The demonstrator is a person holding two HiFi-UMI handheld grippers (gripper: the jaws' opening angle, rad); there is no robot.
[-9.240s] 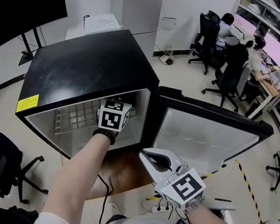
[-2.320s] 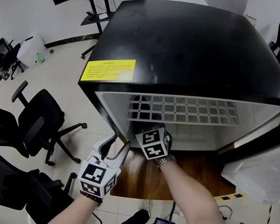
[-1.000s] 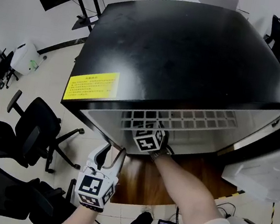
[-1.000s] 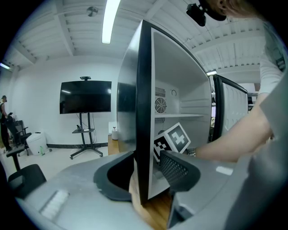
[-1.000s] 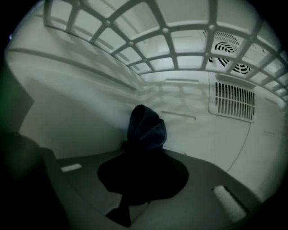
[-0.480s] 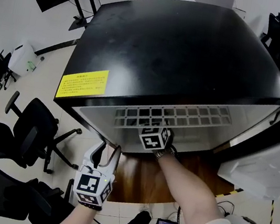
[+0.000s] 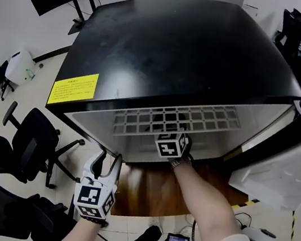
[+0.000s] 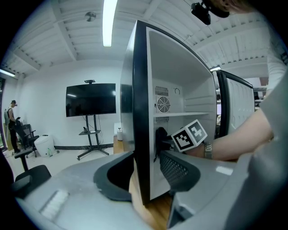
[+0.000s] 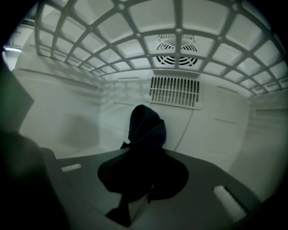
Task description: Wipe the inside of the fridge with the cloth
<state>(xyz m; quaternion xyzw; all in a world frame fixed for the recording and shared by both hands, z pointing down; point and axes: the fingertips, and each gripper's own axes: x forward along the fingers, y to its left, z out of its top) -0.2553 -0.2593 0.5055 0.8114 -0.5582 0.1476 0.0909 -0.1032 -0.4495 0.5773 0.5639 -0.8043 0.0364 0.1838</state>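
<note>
Right gripper (image 9: 145,155), jaws nipped tight on the dark cloth (image 9: 147,126), sits inside the fridge (image 7: 180,47) under its shelf (image 9: 135,27); I judge wiping under way, next needing cloth pressed to the far wall.

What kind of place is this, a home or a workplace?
Most likely an office or lab, not a home. There are black office chairs on a bare floor, a big screen on a floor stand, and a small fridge standing out in the open room.

In the head view the fridge (image 7: 179,53) apparently hides the cloth (image 9: 146,126).
</note>
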